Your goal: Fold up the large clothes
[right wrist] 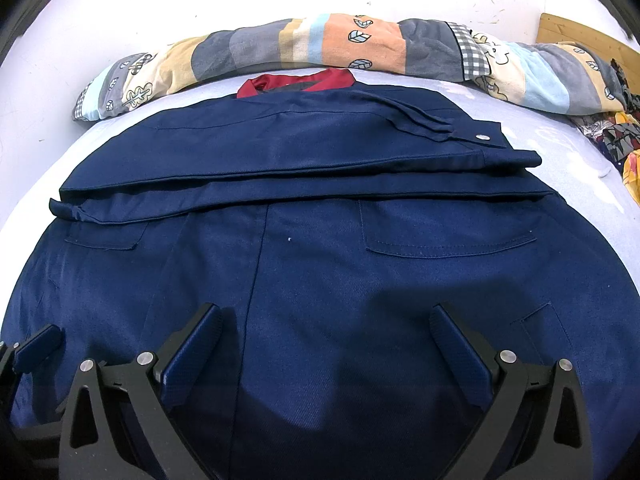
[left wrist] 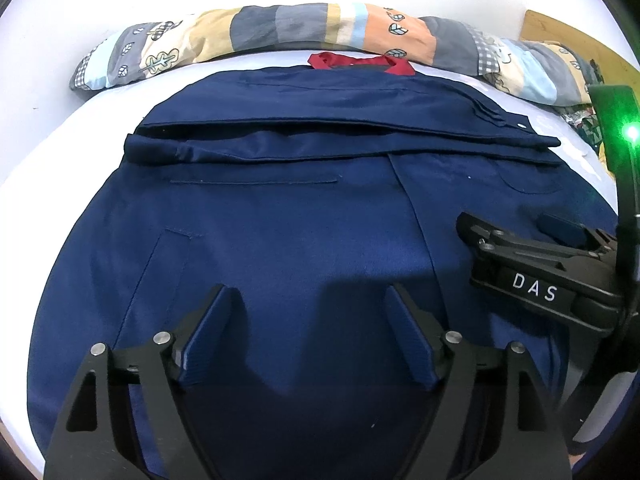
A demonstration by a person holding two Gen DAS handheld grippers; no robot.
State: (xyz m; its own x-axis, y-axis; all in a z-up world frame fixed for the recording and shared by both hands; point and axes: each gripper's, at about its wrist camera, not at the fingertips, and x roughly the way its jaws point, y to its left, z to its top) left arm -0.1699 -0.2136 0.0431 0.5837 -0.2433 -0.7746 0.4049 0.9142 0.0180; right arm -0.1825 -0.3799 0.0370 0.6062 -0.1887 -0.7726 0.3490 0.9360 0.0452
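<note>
A big dark blue jacket (left wrist: 280,208) lies flat on a bed with a pale sheet (left wrist: 48,128). It fills most of both views. Its two sleeves are folded across the upper part of the jacket, one on top of the other, making long bands from side to side. A small silver snap (right wrist: 482,136) shines on the cuff of the top sleeve. A red collar (left wrist: 360,62) peeks out at the far edge of the jacket.

Behind the jacket, a long rolled blanket (left wrist: 280,30) with grey, orange, yellow and light blue patches lies along the white wall. A bit of brown wooden board (left wrist: 568,36) shows in the far right corner.

The left gripper (left wrist: 310,336) hangs over the near part of the jacket. Its fingers are spread apart and hold nothing; only blue cloth shows between them.

The right gripper (right wrist: 326,354) is just beside it, also over the near part of the jacket. Its fingers are spread very wide and hold nothing. In the left wrist view it shows at the right side, with a green light (left wrist: 632,133) glowing on it.
</note>
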